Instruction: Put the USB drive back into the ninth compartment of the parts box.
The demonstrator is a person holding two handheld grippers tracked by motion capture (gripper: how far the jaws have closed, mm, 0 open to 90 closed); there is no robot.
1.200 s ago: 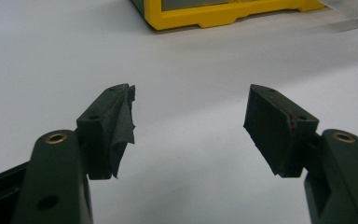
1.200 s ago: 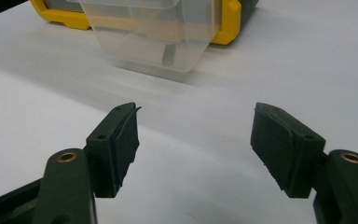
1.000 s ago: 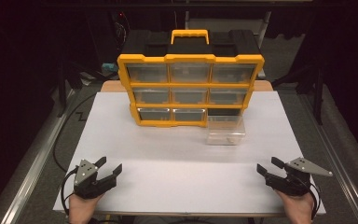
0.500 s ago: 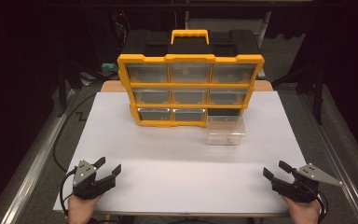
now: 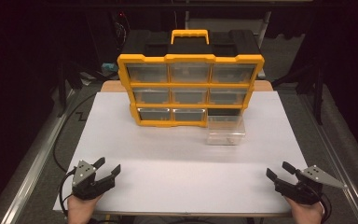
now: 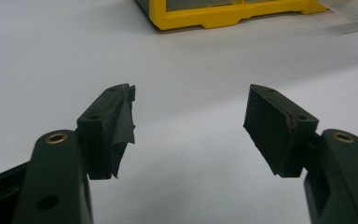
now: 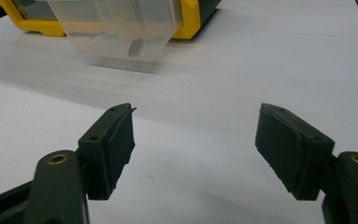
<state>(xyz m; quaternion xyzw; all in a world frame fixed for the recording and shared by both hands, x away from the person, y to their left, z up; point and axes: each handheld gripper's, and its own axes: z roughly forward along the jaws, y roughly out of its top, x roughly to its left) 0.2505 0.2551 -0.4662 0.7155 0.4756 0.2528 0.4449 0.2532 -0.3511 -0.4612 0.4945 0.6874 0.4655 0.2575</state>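
Observation:
A yellow and black drawer organizer with clear drawers stands at the back of the white table. One clear drawer lies pulled out on the table in front of the organizer's lower right slot, and it holds a small part. My left gripper rests open at the near left edge, nothing between its jaws. My right gripper sits open at the near right edge, also empty. The clear drawer and the organizer's yellow base show far ahead in the right gripper view.
The organizer's yellow base lies ahead in the left gripper view. Metal rails run along both sides of the table, with dark floor beyond. Cables trail off the left side. A broad stretch of bare white surface separates the grippers from the organizer.
My right gripper has drawn back toward the near right corner of the table. The left gripper has barely moved. Both stay open.

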